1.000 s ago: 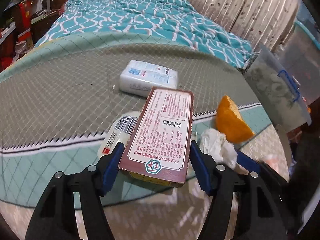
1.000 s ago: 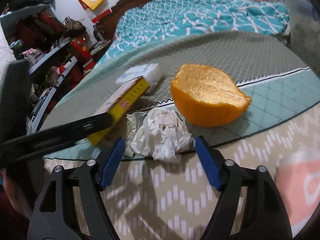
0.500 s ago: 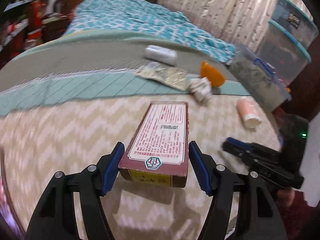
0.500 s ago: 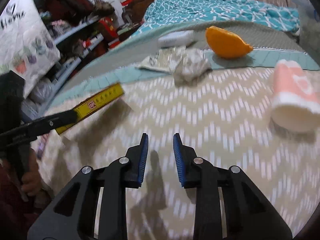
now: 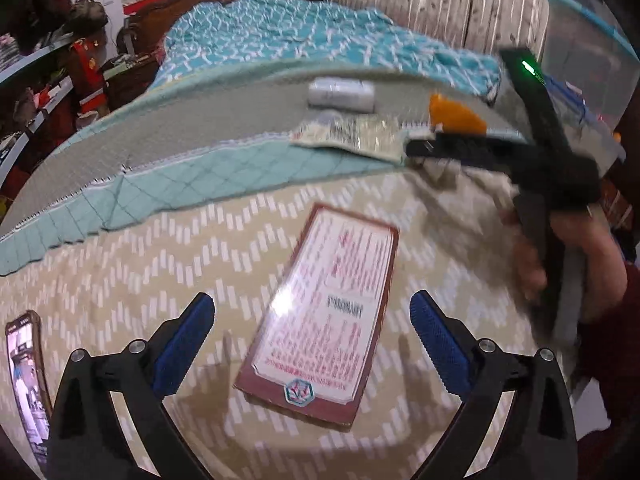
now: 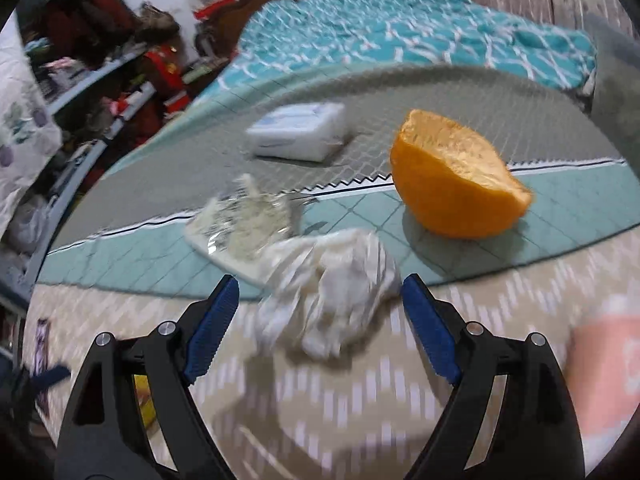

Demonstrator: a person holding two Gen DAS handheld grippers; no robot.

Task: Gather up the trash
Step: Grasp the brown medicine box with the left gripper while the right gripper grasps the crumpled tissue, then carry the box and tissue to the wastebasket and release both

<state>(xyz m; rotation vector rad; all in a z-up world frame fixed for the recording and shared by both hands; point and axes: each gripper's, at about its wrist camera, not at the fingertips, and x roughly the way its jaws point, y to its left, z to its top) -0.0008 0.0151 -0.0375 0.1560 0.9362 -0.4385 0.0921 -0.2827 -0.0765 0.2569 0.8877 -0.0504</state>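
Note:
A flat maroon-edged box [image 5: 324,312] lies on the beige zigzag blanket between the fingers of my open left gripper [image 5: 312,340], which does not touch it. My right gripper [image 6: 320,320] is open around a crumpled white tissue [image 6: 332,280] without gripping it. Beyond the tissue lie a clear plastic wrapper [image 6: 244,224] and half an orange peel [image 6: 452,184]. In the left wrist view the right gripper [image 5: 424,148] reaches over the wrapper [image 5: 352,136] and the orange peel [image 5: 456,116].
A white tissue pack [image 6: 300,132] lies on the grey quilt farther back. A pink cup [image 6: 608,372] lies at the right. A phone [image 5: 24,376] lies at the blanket's left edge. Cluttered shelves [image 6: 100,80] stand left, and storage bins [image 5: 592,60] right.
My left gripper has opened and let go of the box, which now lies on the blanket. My right gripper has opened and moved forward around the crumpled tissue.

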